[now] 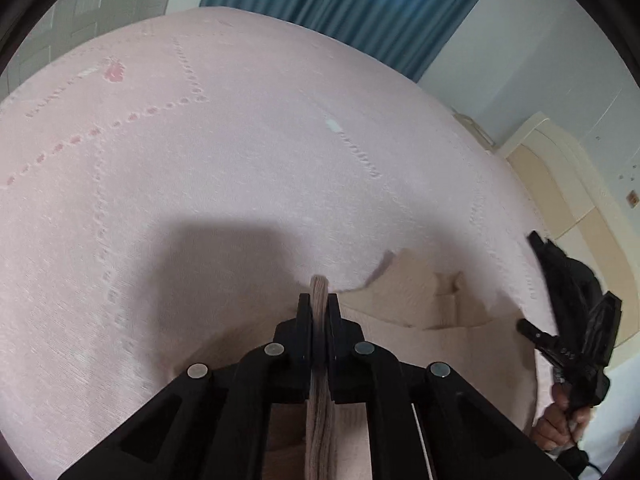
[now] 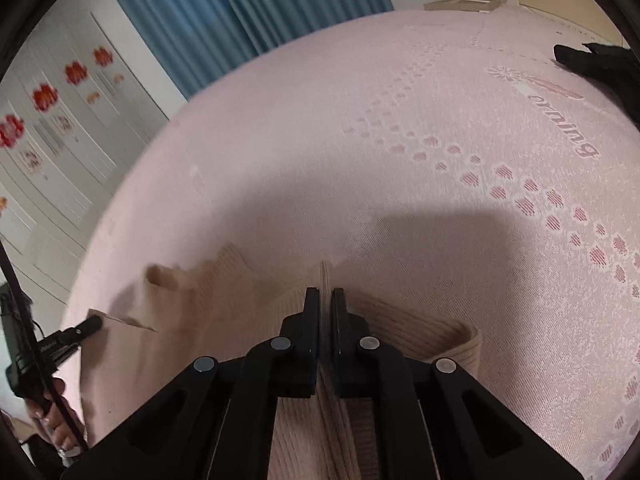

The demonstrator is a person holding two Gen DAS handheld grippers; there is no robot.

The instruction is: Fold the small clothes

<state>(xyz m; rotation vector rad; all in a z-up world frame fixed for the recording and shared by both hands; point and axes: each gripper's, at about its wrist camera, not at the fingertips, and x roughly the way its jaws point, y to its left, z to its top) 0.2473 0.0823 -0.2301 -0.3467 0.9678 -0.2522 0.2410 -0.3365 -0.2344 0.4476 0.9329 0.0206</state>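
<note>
Beige ribbed knit garment (image 2: 192,320) lies at the near edge of a pink bed cover (image 2: 320,160), spread between the two tools. In the right wrist view the right tool (image 2: 326,300) has its jaws drawn narrow, pinching a raised fold of the ribbed fabric that stands up between the black fingers (image 2: 311,308). A thick ribbed hem curves away to the right of that tool, lying on the cover.

In the left wrist view the left tool (image 1: 319,306) is likewise nearly closed, clamping a thin upright ridge of the same garment (image 1: 400,300), whose edge pokes out just past the fingertips and runs back between the jaws toward the camera. The rest of the cloth spreads to the right of it, with a jagged, slightly blurred far edge.

Each tool shows in the other's view: the left tool appears at the far left of the right wrist view with its tip touching the garment's left corner, gripped by the left hand (image 2: 52,408); the right hand (image 1: 560,420) shows at the lower right of the left wrist view.

Blue curtains (image 1: 340,8) hang beyond the bed, and a dark item (image 2: 600,68) lies on the cover at far right.
</note>
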